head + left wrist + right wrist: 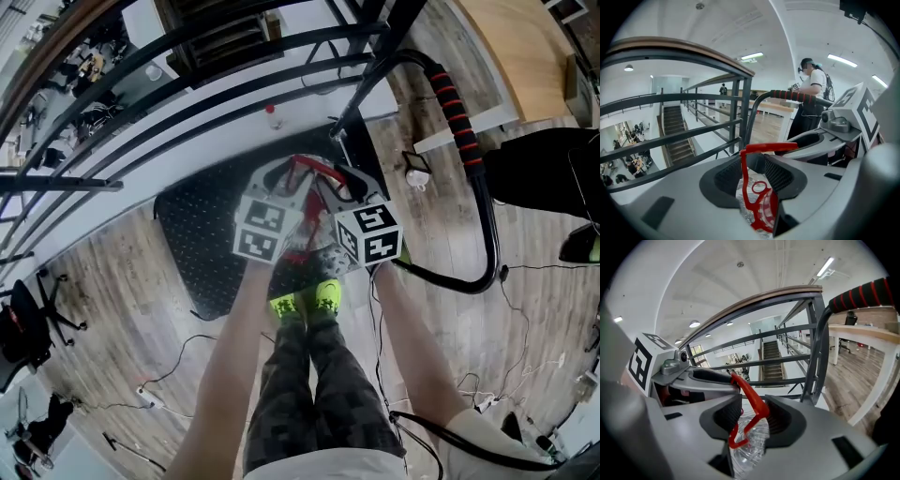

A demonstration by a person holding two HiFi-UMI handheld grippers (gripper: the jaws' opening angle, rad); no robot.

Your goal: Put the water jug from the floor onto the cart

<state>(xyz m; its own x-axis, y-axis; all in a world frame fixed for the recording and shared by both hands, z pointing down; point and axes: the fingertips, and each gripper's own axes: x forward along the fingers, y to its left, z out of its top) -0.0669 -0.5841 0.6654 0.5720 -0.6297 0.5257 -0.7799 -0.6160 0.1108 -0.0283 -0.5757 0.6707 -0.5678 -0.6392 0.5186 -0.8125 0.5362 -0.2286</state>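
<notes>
Our left gripper and right gripper stand spread, loose around the red handle of the jug, which seems set on the cart, so we should draw both straight back without snagging it.

The head view looks steeply down past the person's legs onto the red jug handle, with the railing beyond. Each gripper view sits low, very close behind its own jaws, facing outward at that railing from side-by-side spots. All three views share the handle, the railing and the cart's red-and-black grip.
</notes>
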